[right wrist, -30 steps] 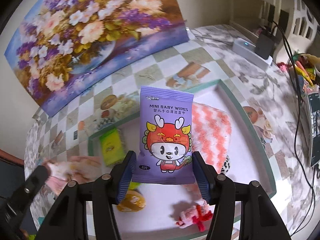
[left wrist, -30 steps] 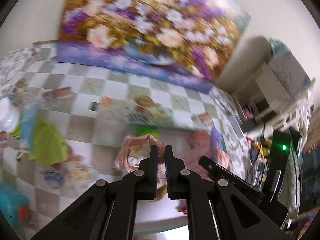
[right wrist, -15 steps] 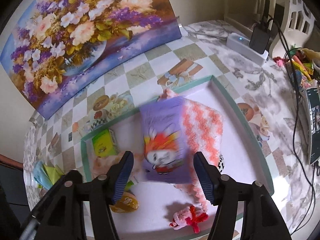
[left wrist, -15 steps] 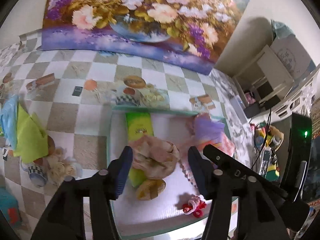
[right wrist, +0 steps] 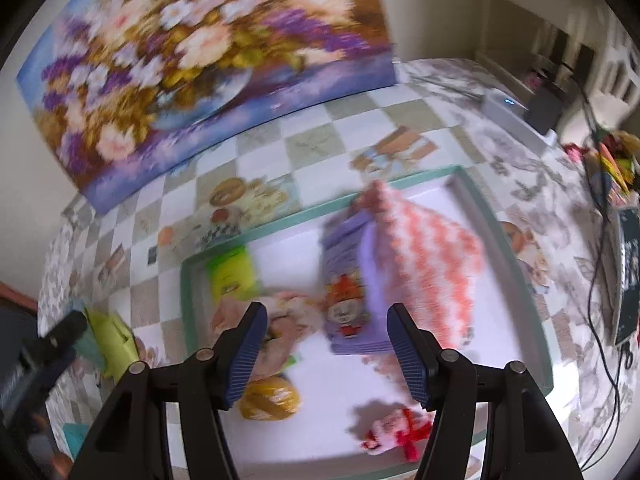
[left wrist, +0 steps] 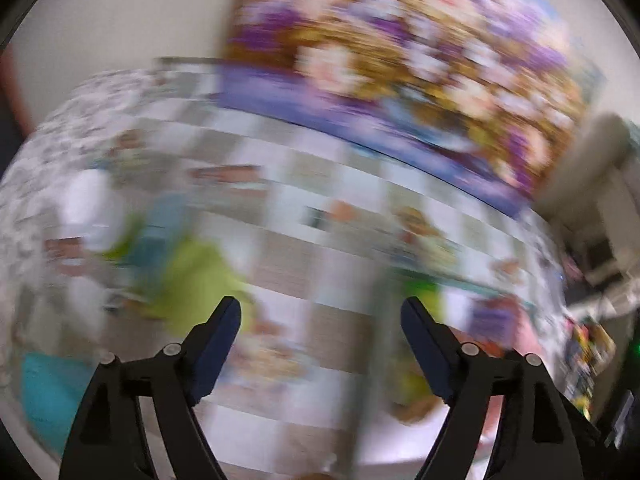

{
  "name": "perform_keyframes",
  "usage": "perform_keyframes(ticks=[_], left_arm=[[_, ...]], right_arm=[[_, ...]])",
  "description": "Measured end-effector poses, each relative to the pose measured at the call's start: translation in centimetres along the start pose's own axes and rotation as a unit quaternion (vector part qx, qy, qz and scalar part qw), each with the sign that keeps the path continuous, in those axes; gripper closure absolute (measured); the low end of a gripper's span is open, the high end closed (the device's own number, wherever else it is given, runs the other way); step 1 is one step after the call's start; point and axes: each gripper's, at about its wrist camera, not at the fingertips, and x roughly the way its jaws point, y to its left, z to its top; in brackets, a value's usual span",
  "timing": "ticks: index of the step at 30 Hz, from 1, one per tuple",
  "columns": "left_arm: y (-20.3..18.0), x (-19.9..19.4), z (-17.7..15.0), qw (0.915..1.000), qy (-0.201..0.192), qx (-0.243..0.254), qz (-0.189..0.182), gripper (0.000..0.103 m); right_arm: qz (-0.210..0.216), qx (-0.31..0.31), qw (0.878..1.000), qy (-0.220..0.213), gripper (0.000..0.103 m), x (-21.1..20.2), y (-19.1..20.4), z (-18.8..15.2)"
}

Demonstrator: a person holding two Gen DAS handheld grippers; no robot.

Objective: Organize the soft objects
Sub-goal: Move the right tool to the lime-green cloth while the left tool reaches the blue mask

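Observation:
My right gripper (right wrist: 326, 312) hangs open above a green-rimmed tray (right wrist: 304, 216), with nothing between its pads. Below it the purple baby wipes pack (right wrist: 348, 280) lies flat in the tray, its edge against a pink-and-white knitted cloth (right wrist: 424, 256). A pink plush doll (right wrist: 276, 320) lies beside the pack, near a green pack (right wrist: 232, 276). The left wrist view is heavily blurred. My left gripper (left wrist: 320, 304) is over the checked tablecloth left of the tray. Its jaws are opening wide and hold nothing. A lime-green cloth (left wrist: 196, 276) lies just beyond its left finger.
A yellow plush (right wrist: 270, 398) and a small pink-and-red toy (right wrist: 396, 428) lie at the tray's near side. A blue cloth (left wrist: 160, 224), a white object (left wrist: 92, 212) and a teal box (left wrist: 48, 392) sit left. A flower painting (right wrist: 200, 52) stands behind. Cables and a power strip (right wrist: 504, 104) lie right.
The left gripper opened, left the pink doll in the tray and swung left over the tablecloth. The right gripper let the wipes pack fall flat into the tray.

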Motion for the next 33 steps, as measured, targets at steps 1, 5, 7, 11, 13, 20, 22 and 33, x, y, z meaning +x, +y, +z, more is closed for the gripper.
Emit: perform_keyframes(ticks=[1, 5, 7, 11, 13, 20, 22, 33], left_arm=[[1.4, 0.0, 0.3, 0.9997, -0.004, -0.013, 0.019, 0.014], [7.5, 0.2, 1.3, 0.9936, -0.008, -0.076, 0.084, 0.012], [10.1, 0.4, 1.5, 0.9892, -0.002, -0.105, 0.101, 0.012], [14.1, 0.4, 1.6, 0.9821, 0.002, -0.143, 0.123, 0.012], [15.2, 0.3, 1.7, 0.9803, 0.001, -0.152, 0.126, 0.012], [15.8, 1.6, 2.0, 0.9814, 0.022, -0.148, 0.12, 0.012], [15.6, 2.2, 2.0, 0.9819, 0.029, -0.144, 0.119, 0.012], [16.7, 3.7, 1.9, 0.9791, 0.044, -0.165, 0.111, 0.012]], right_arm=[[0.002, -0.014, 1.0, -0.001, 0.037, 0.1, 1.1, -0.2], [0.029, -0.064, 0.998, 0.002, 0.037, 0.5, 5.2, -1.0], [0.05, -0.086, 0.995, 0.009, 0.037, 1.0, 7.5, -1.6], [0.078, -0.127, 0.989, 0.022, 0.037, 1.9, 11.6, -3.2], [0.086, -0.145, 0.985, 0.027, 0.037, 2.4, 13.5, -3.9], [0.115, -0.188, 0.974, 0.051, 0.037, 5.0, 18.5, -5.9], [0.115, -0.2, 0.972, 0.053, 0.037, 5.8, 19.4, -6.2], [0.12, -0.234, 0.963, 0.063, 0.03, 9.1, 23.1, -7.4]])
